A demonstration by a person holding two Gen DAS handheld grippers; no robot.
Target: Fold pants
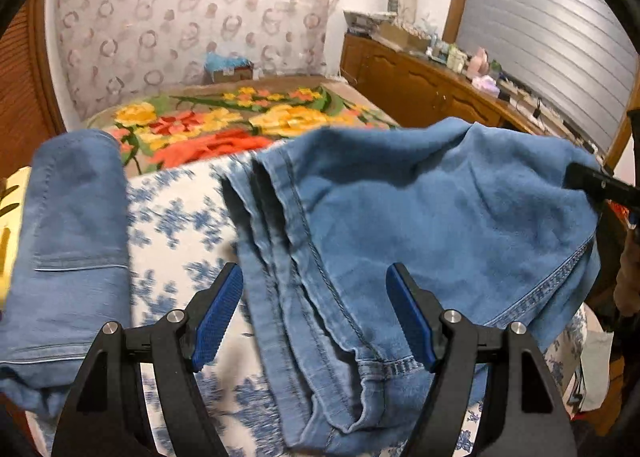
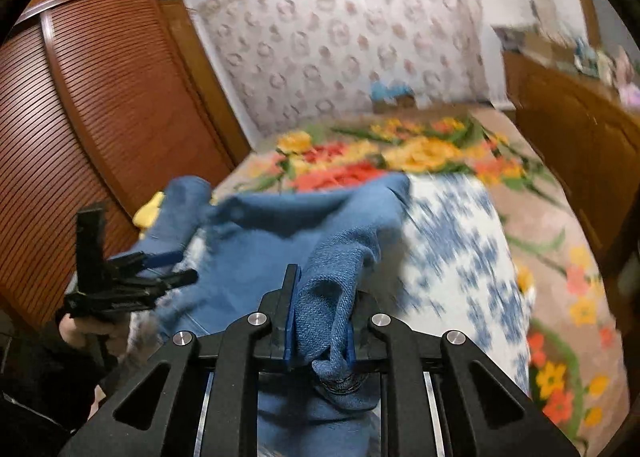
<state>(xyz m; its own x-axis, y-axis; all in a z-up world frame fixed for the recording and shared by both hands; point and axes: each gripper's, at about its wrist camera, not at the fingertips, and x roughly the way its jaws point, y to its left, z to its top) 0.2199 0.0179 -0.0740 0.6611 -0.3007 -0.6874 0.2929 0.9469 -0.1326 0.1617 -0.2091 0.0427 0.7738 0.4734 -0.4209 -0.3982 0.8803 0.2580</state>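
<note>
- Right gripper (image 2: pixel 320 321) is pinched tight on a bunched fold of the pants (image 2: pixel 280 241), the denim squeezed between its blue pads and spilling out below them.
- Left gripper (image 1: pixel 316 313) stands wide with nothing clamped; the hemmed legs of the pants (image 1: pixel 360 237) lie under and between its fingers, and whether the pads touch the cloth cannot be told.
- Ahead of the right gripper the pants drape away and sag onto the blue-and-white sheet (image 2: pixel 460 257); a second denim piece (image 1: pixel 76 237) lies off to the left of the left gripper.
- Judged as soft, limp and fairly heavy denim: not slippery and not fragile, but it droops wherever unsupported.
- Best holds look like the thick stitched hems or seams, which bunch less than a single layer.
- From the left gripper, the legs run forward and away, so the long axis lies roughly along its pointing line, hems nearest the fingers.
</note>
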